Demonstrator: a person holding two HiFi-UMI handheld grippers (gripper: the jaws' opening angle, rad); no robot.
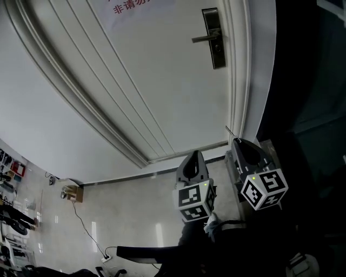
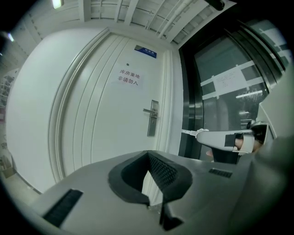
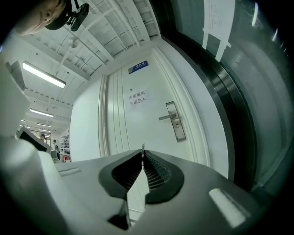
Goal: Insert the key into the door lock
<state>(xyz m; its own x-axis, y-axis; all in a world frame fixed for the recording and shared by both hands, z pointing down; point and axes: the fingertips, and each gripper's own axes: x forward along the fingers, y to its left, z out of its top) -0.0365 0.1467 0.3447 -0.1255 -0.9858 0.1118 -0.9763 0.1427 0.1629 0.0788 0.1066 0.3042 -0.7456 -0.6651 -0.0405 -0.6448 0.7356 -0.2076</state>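
A dark lock plate with a lever handle (image 1: 214,38) sits on the white door (image 1: 135,81), well ahead of both grippers. The same lock plate (image 3: 177,126) shows in the right gripper view, and the lock plate (image 2: 152,120) in the left gripper view. My right gripper (image 3: 143,153) is shut on a thin metal key (image 3: 143,147) that sticks out past its tips and points toward the door. In the head view the right gripper (image 1: 241,145) is near the door frame, the key (image 1: 229,130) at its tip. My left gripper (image 1: 193,161) is just to its left. The left gripper (image 2: 148,153) is shut and holds nothing.
A paper sign with red print (image 1: 130,6) hangs on the door. Dark glass panels (image 1: 303,81) stand right of the frame. On the glossy floor lie a small cardboard box (image 1: 73,192) and a power strip with its cable (image 1: 105,258). Shelves (image 1: 11,178) line the far left.
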